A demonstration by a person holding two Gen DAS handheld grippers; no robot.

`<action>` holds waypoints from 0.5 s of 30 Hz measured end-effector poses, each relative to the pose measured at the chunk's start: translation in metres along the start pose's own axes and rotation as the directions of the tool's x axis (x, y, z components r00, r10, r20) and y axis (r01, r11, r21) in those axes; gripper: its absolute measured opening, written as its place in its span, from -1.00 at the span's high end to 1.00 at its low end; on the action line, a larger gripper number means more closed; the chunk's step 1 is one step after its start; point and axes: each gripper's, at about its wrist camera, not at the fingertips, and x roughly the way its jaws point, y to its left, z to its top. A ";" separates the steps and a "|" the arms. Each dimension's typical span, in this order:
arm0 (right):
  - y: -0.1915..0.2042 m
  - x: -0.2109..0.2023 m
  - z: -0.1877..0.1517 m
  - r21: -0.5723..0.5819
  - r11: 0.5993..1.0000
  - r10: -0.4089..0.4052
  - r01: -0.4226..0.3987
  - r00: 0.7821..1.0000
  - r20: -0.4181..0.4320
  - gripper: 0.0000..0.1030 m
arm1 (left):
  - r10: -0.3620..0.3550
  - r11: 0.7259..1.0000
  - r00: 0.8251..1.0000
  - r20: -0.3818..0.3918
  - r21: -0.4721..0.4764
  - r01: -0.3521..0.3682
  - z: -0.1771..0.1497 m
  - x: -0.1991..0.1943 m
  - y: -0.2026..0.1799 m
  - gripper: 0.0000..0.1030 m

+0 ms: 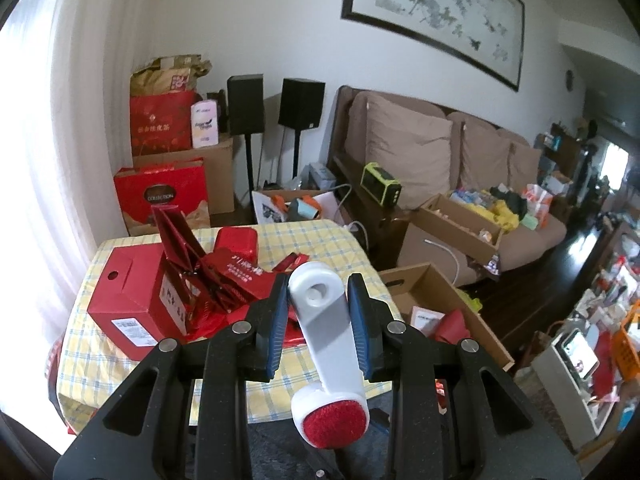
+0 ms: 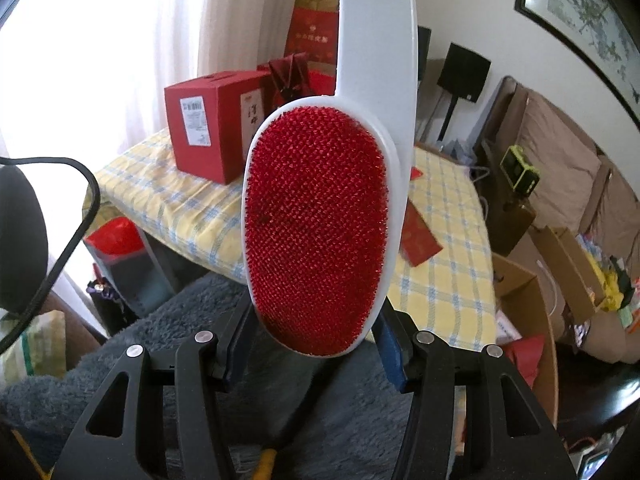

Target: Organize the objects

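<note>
Left gripper (image 1: 318, 312) pinches the lint brush (image 1: 320, 320) handle; right gripper (image 2: 316, 344) clamps its red head (bag (image 1: 160, 196) reads "COLLECTION").

I face a white wall (image 1: 248, 20) with a framed painting (image 1: 440, 12) above a brown sofa (image 1: 440, 152), two black speakers (image 1: 276, 104) beside it, bright curtains (image 1: 48, 120) on the left and dark floor (image 1: 552, 264).

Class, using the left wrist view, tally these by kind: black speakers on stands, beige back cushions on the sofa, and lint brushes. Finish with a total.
black speakers: 2
beige back cushions: 3
lint brush: 1
Total: 6
</note>
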 end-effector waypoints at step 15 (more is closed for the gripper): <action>-0.008 -0.007 0.001 0.002 0.999 -0.035 0.035 0.999 0.028 -0.05 | -0.026 1.000 0.999 0.027 0.013 0.026 0.005 -0.012 -0.014 0.49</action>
